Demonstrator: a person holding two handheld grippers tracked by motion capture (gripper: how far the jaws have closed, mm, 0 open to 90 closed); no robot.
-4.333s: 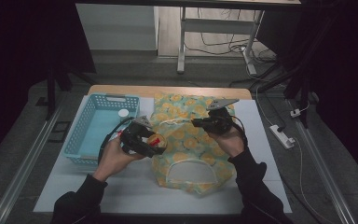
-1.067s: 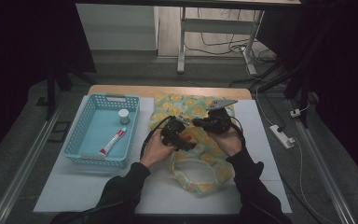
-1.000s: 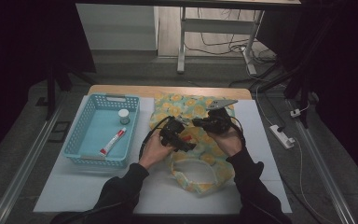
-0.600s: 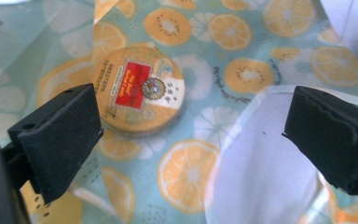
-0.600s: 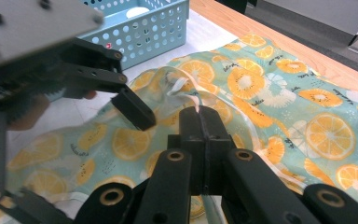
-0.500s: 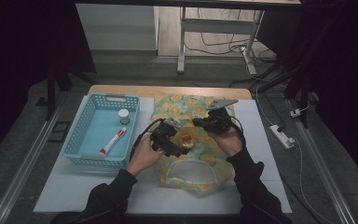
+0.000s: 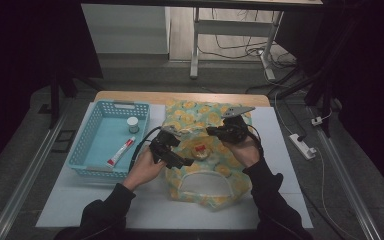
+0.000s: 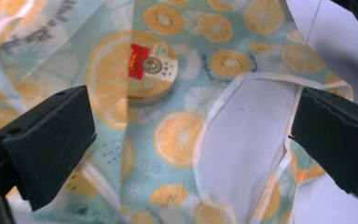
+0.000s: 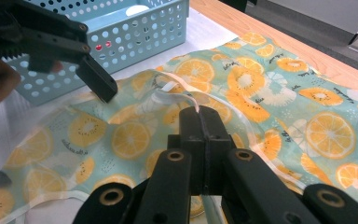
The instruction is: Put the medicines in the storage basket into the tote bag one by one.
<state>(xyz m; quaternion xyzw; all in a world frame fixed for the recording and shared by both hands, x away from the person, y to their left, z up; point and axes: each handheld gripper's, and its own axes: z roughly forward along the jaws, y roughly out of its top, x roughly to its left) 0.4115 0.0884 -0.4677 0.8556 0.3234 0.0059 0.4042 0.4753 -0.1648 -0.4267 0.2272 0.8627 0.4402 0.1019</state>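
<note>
An orange-print pouch lies flat on the white mat. On it rests a round tin with a red label, and a fold of the pouch's thin fabric overlaps the tin's left half. My left gripper hovers just left of the tin; its jaws have just been opening and stand wide apart, with nothing gripped between them. My right gripper is at the pouch's upper middle, shut on the pouch's white trim, lifting it slightly.
A blue perforated basket stands left of the pouch and holds a small white-lidded jar and a red-and-white tube. The basket shows behind the left gripper's jaw. A power strip lies off the table's right edge.
The left gripper came from the basket to the pouch, let go of the tin, opened its jaws and drew back to the left. The right gripper held still on the trim.
</note>
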